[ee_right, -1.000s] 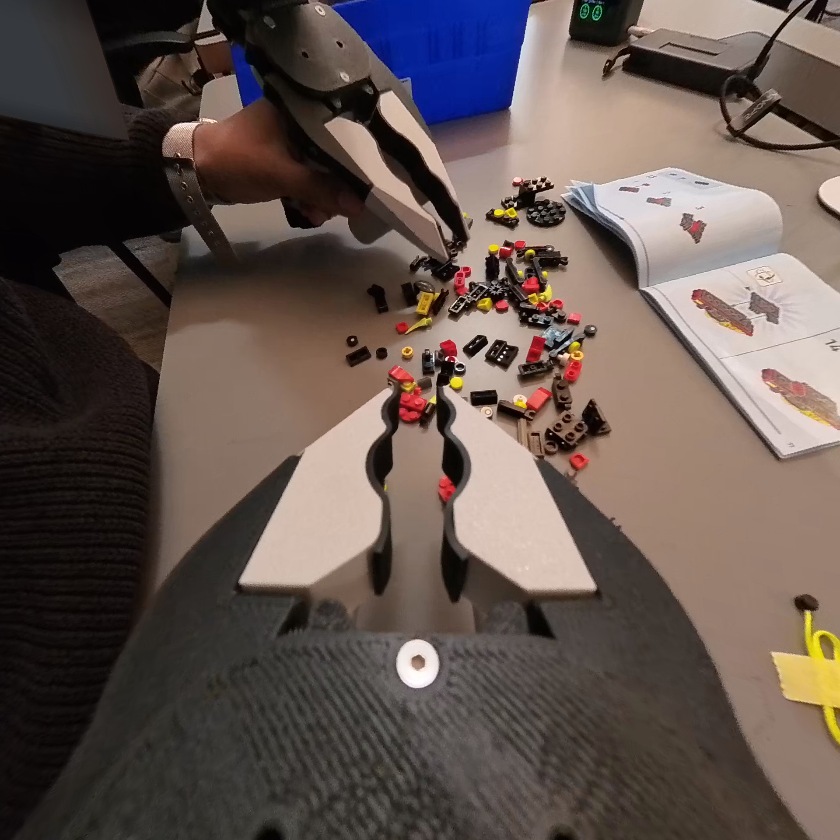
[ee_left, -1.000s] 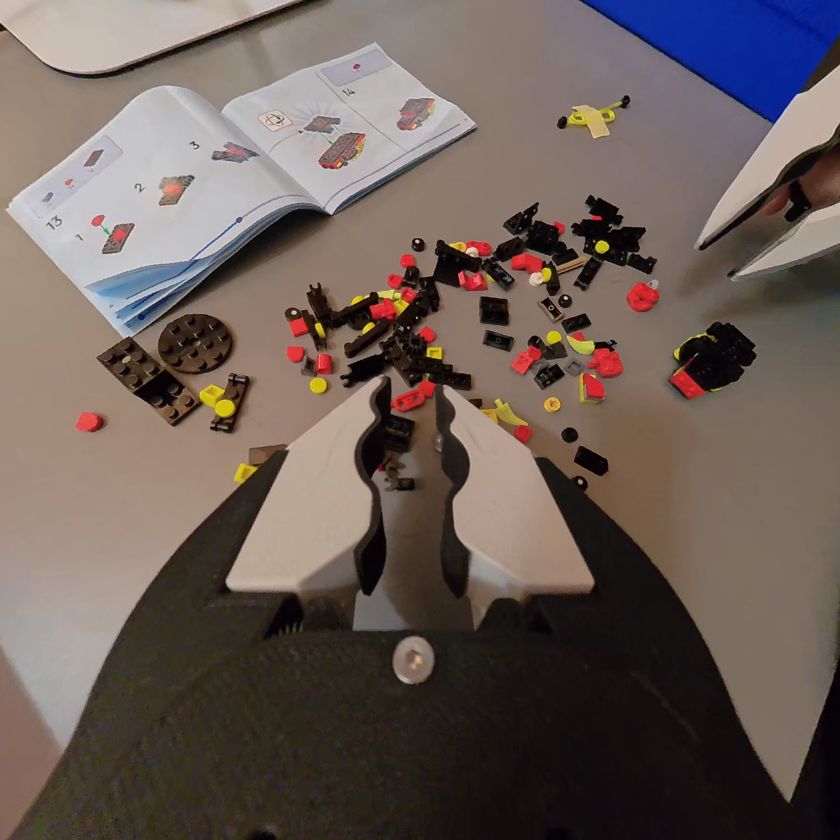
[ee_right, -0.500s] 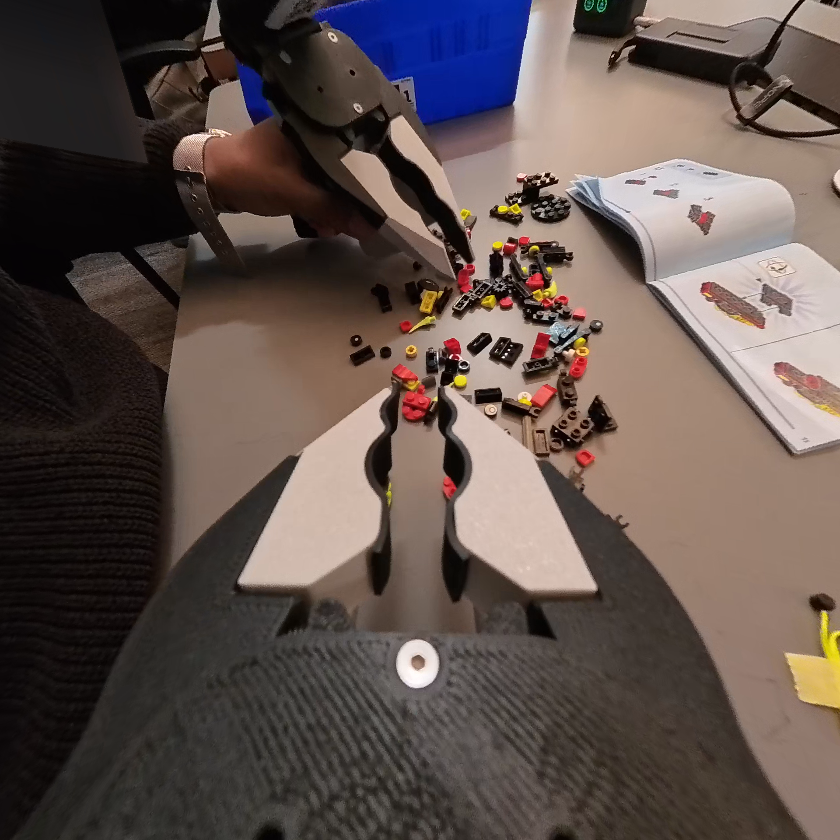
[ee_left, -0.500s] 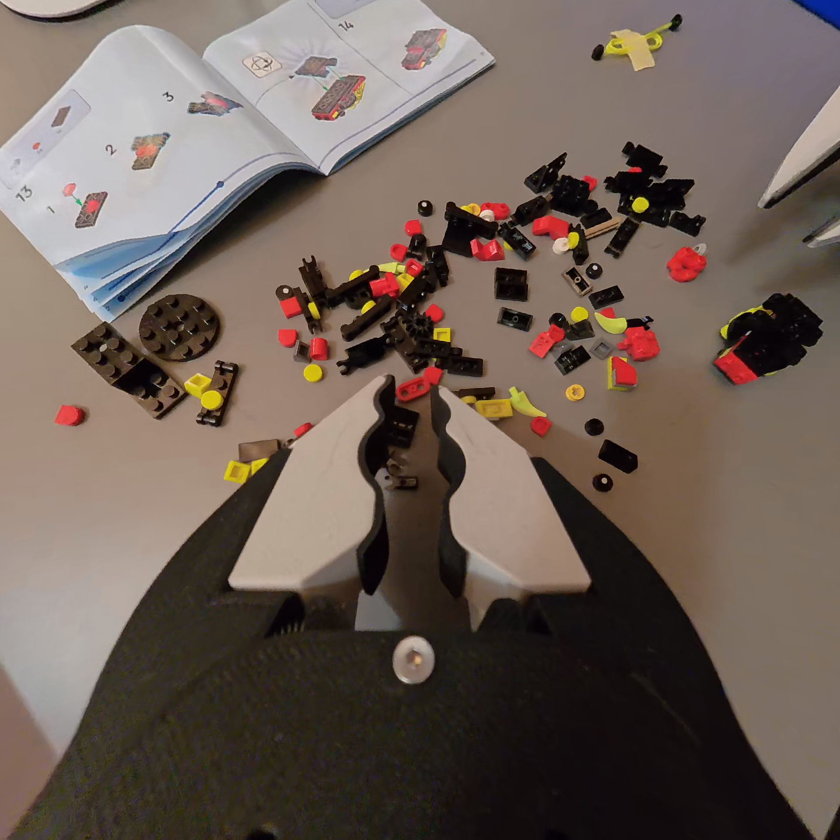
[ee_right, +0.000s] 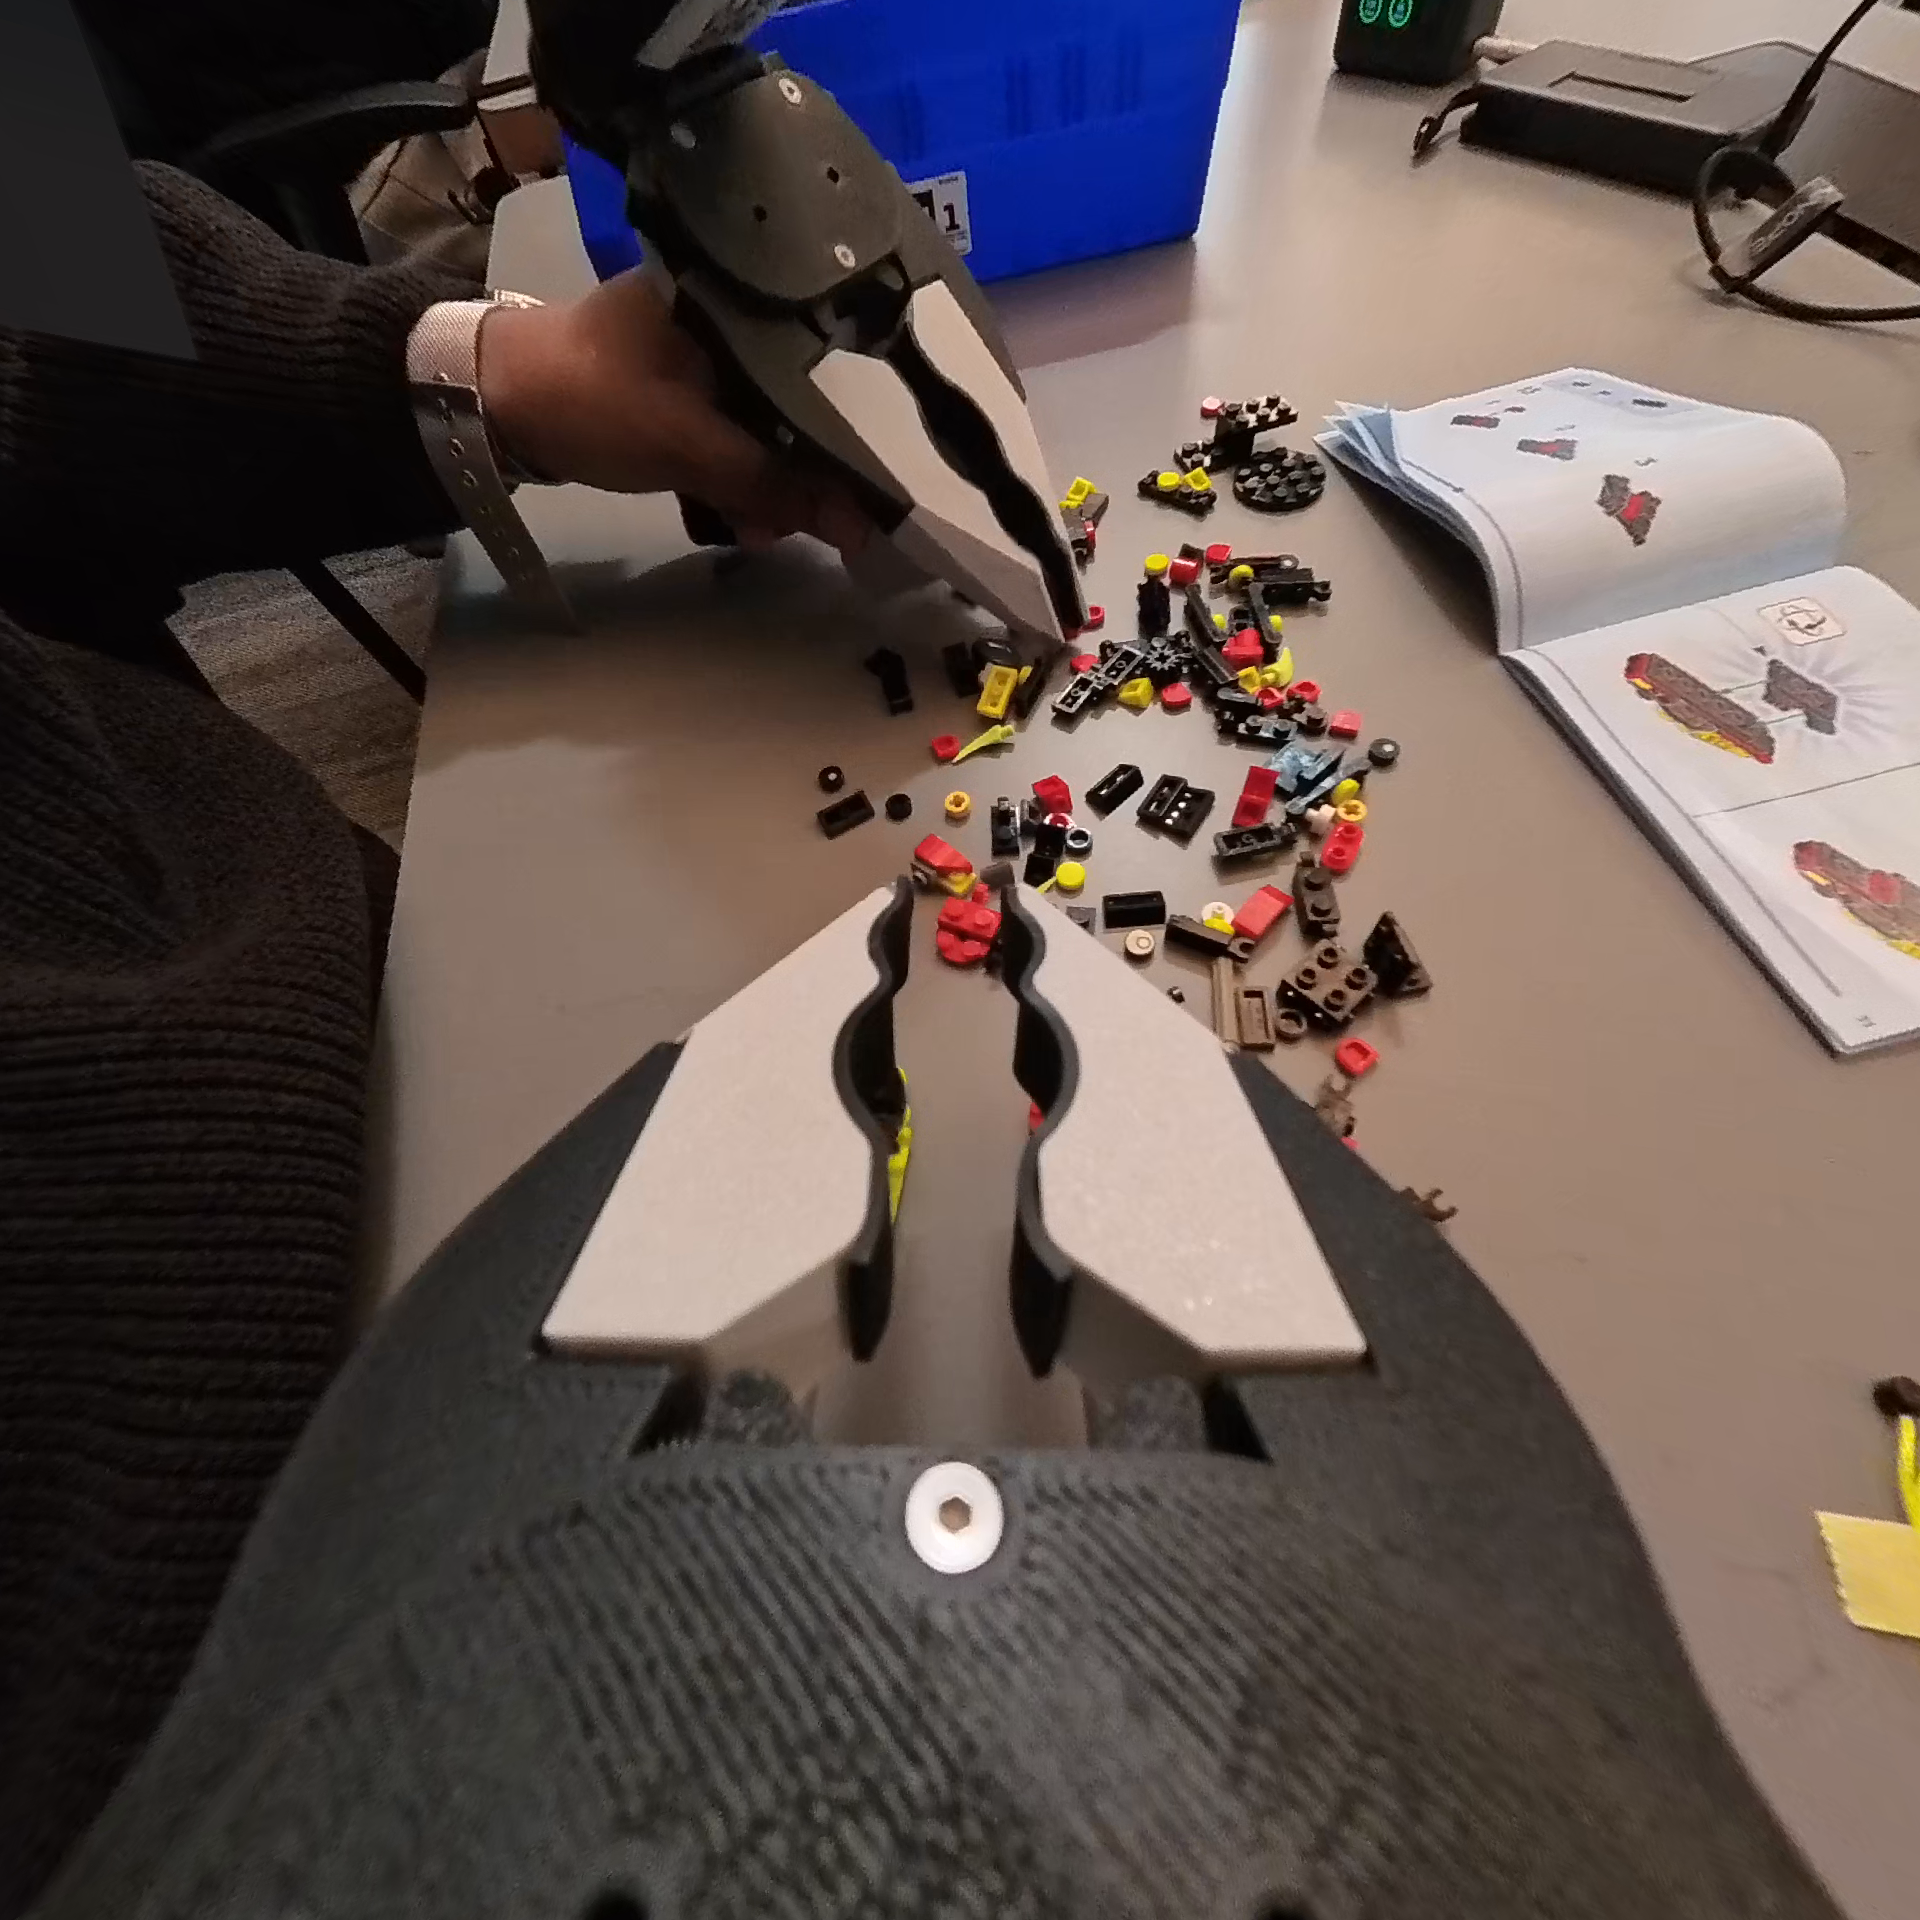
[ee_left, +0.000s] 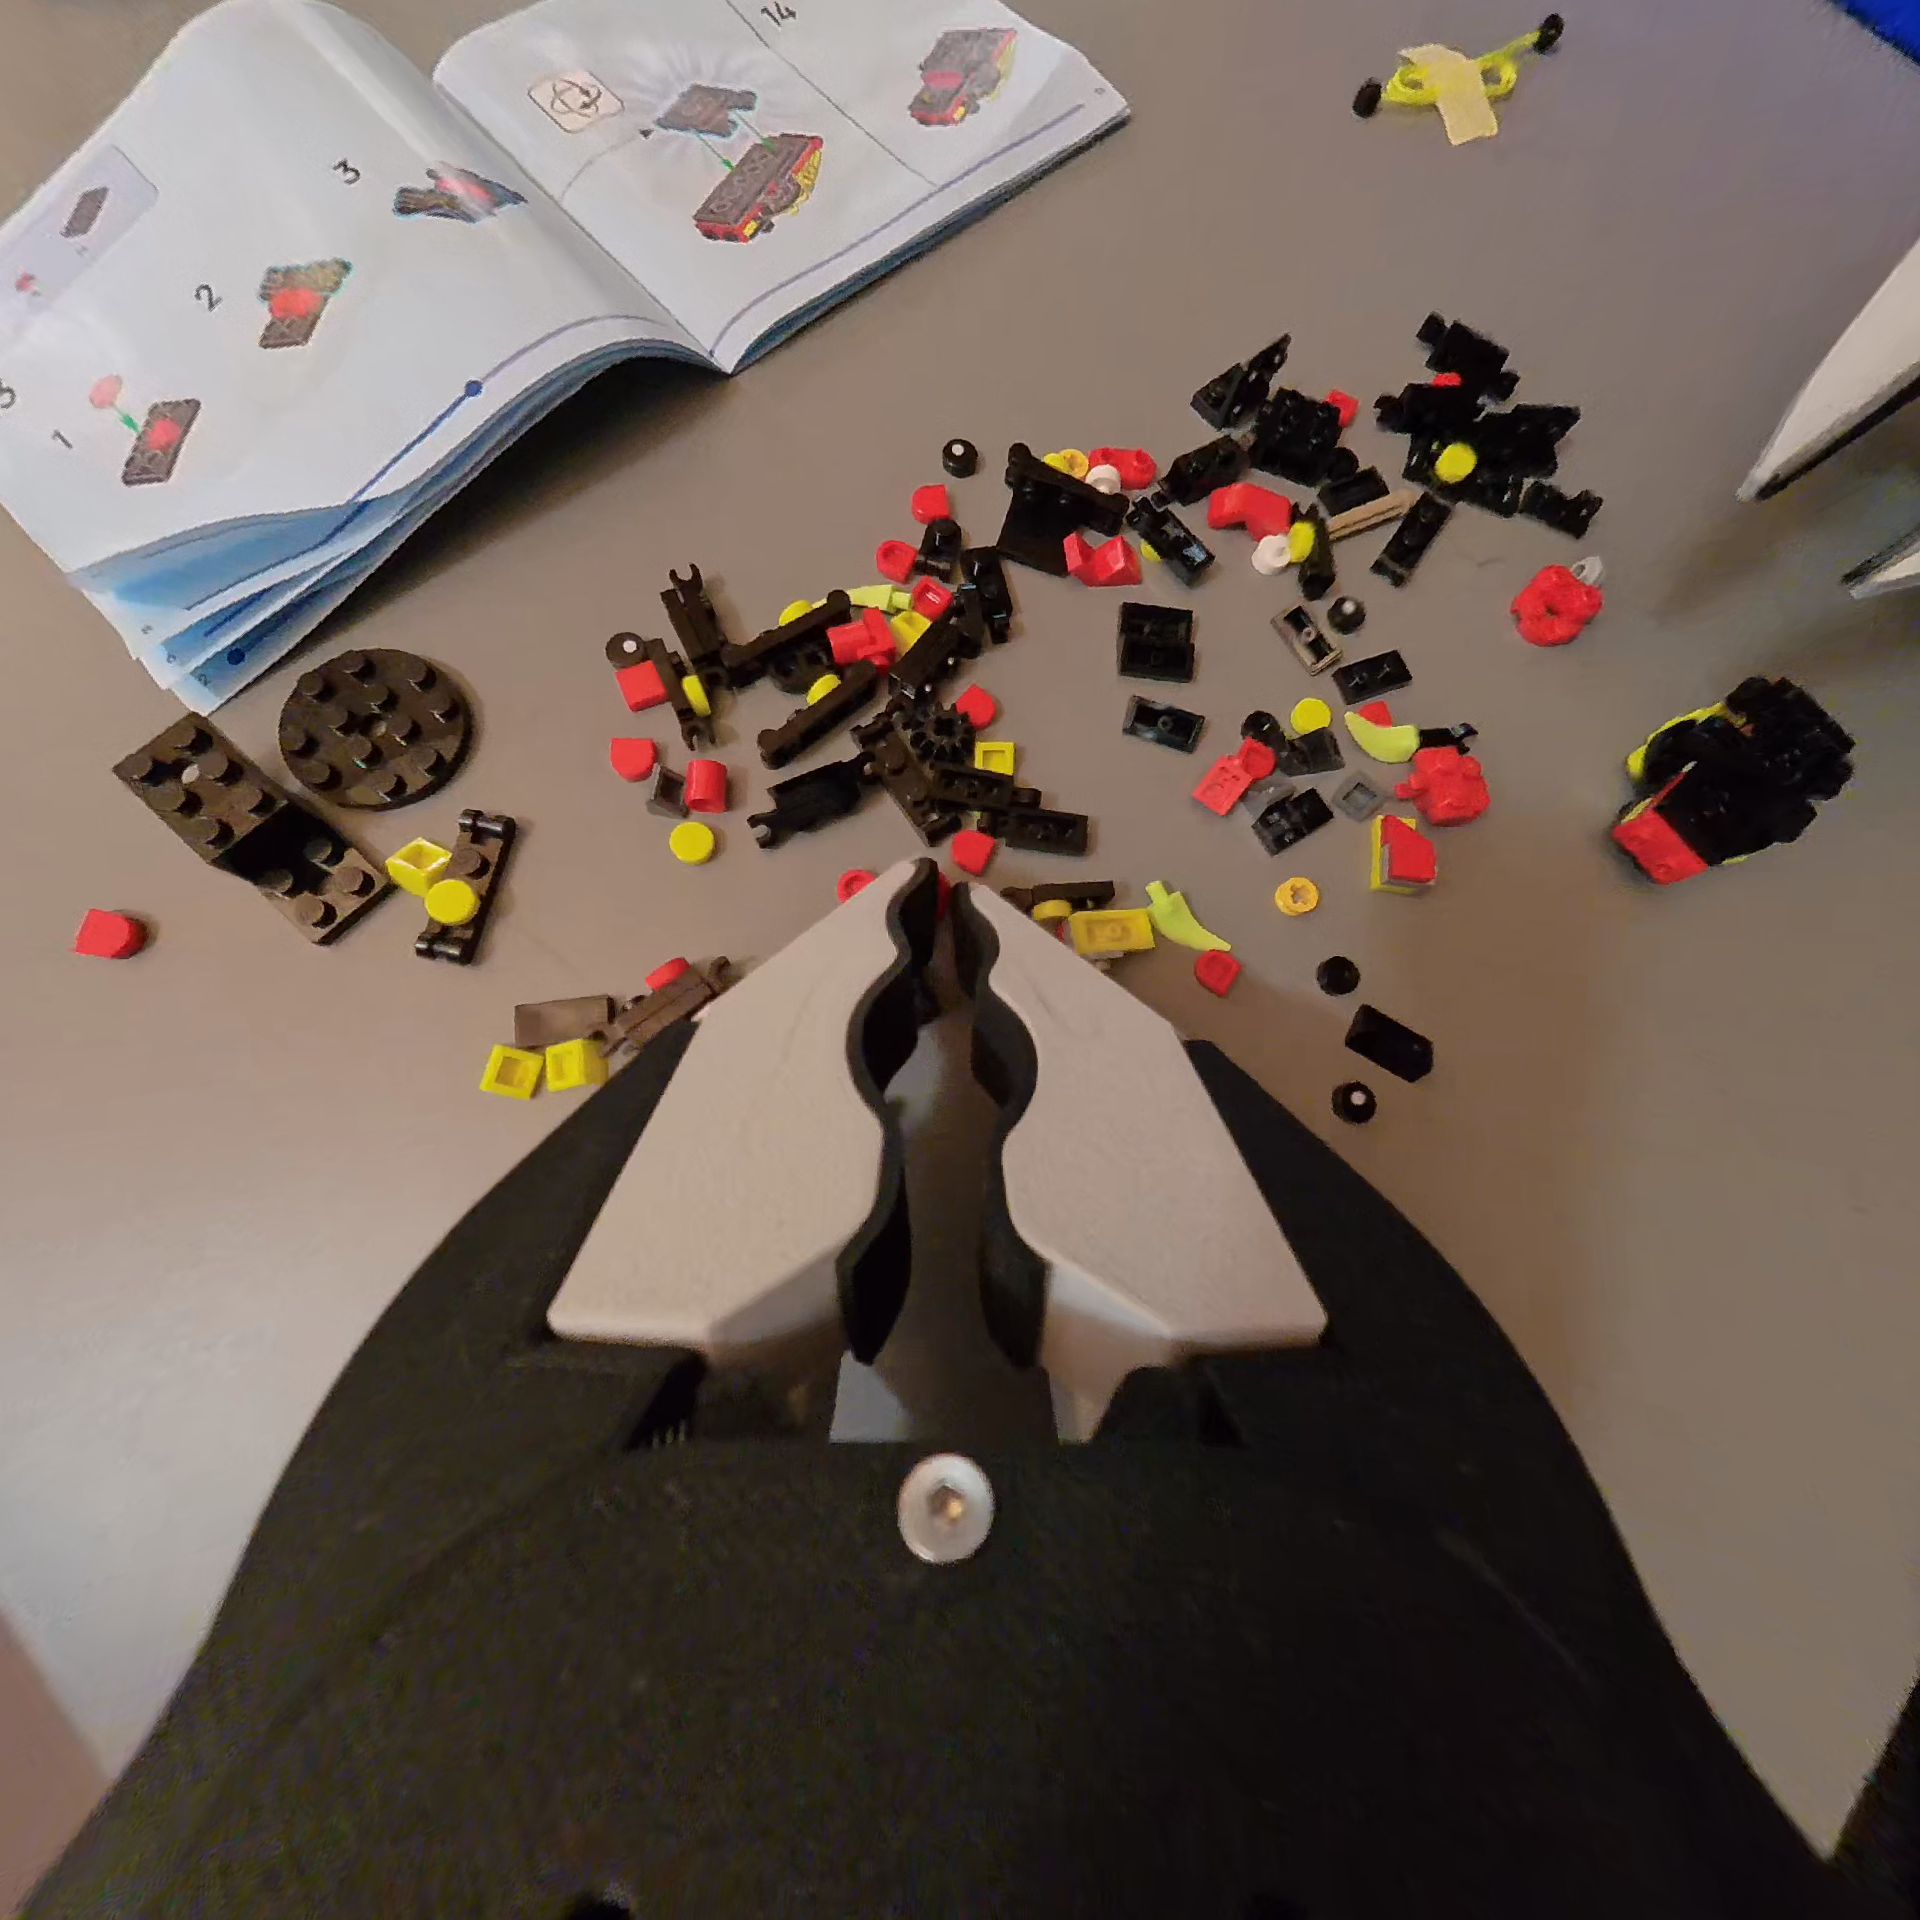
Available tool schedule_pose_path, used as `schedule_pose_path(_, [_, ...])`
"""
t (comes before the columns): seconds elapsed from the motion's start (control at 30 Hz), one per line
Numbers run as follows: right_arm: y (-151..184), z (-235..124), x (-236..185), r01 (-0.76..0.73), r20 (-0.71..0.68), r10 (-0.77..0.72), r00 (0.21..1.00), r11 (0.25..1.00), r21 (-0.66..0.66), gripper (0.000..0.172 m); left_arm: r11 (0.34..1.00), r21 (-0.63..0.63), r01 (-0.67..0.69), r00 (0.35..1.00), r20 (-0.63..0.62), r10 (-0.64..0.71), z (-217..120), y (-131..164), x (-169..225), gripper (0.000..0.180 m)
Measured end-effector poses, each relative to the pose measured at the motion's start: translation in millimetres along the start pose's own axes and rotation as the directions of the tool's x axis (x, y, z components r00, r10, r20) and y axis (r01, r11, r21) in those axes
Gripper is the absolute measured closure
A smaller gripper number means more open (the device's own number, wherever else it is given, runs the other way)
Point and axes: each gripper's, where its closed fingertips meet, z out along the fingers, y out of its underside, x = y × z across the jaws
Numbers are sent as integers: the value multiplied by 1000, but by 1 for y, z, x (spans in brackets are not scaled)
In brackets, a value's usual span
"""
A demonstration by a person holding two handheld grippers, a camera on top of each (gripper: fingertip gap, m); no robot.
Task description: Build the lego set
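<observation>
Left gripper (ee_left: 940,894): fingertips drawn together at the near edge of a spread of small toy bricks on the grey table (ee_left: 312,1195). A small red piece (ee_left: 943,896) shows as a sliver pinched between the tips. In the right wrist view the same gripper (ee_right: 1070,623) comes down from the upper left of the frame, held by a hand (ee_right: 623,405) with a wrist strap, its tips on the table with a red bit at the very point.

Just beside the left tips: a red round piece (ee_left: 854,883) to the left, a red rounded tile (ee_left: 972,850) just above, a yellow plate (ee_left: 1112,930) and a lime horn-shaped piece (ee_left: 1184,920) to the right. Lower left of the tips: two yellow square pieces (ee_left: 540,1065) and a brown tile (ee_left: 566,1018).

Right gripper (ee_right: 956,904): fingers apart, hovering over the near end of the spread. A red brick cluster (ee_right: 966,925) lies on the table in the gap; whether the pads touch it I cannot tell. A red and yellow wedge (ee_right: 940,862) lies just above the left tip.

Elsewhere: open instruction booklet (ee_left: 468,260) at upper left of the left view, black round plate (ee_left: 374,727) and black studded plate (ee_left: 239,821) below it. A partly built black, red and yellow model (ee_left: 1735,779) sits at the right edge. Blue bin (ee_right: 997,114) at the top of the right view.
</observation>
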Motion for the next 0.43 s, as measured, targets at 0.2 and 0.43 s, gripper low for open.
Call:
schedule_pose_path(0.2, [0,1,-1,12,-5,-12,1000,1000,-5,157,930,136,343,923,-233,-306,-16,-23,4,180])
schedule_pose_path(0.43, [-11,-1,3,72,-67,-69,995,997,37,157,477,93,874,326,-840,-433,-73,-79,17,180])
